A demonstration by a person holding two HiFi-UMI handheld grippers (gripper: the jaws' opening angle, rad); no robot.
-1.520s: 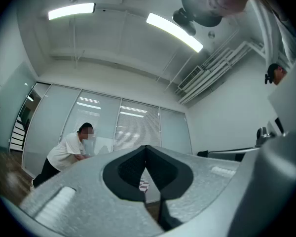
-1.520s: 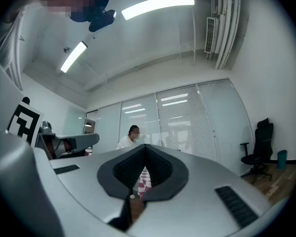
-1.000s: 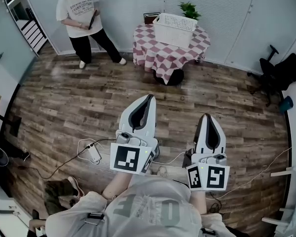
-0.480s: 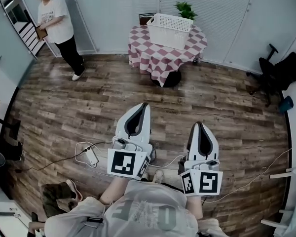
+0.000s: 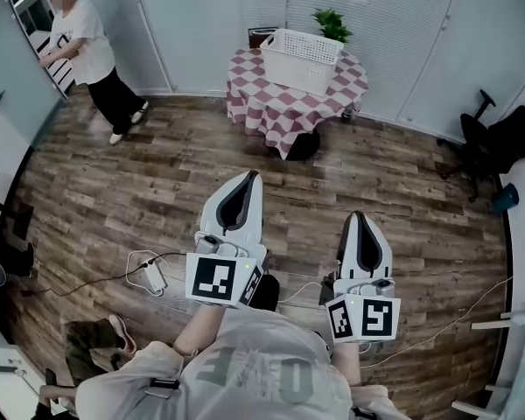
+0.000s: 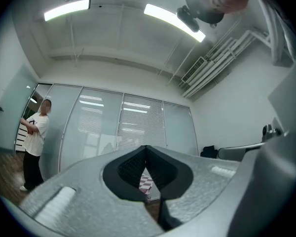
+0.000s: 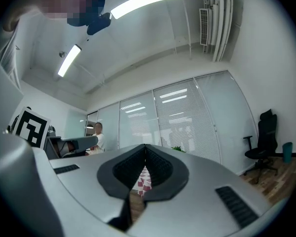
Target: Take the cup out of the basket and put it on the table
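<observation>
While the left gripper (image 5: 250,176) is closed, the basket (image 5: 299,63) sits well ahead.

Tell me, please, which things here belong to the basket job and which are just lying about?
Job: white basket, checked-cloth table under it, left gripper and right gripper, both shut and empty. No cup shows.
Lying about: potted plant, office chair, power strip on the floor, bystander by the wall.

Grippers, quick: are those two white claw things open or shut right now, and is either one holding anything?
White two-jaw left gripper: closed, holding nothing.
White two-jaw right gripper: closed, holding nothing.
</observation>
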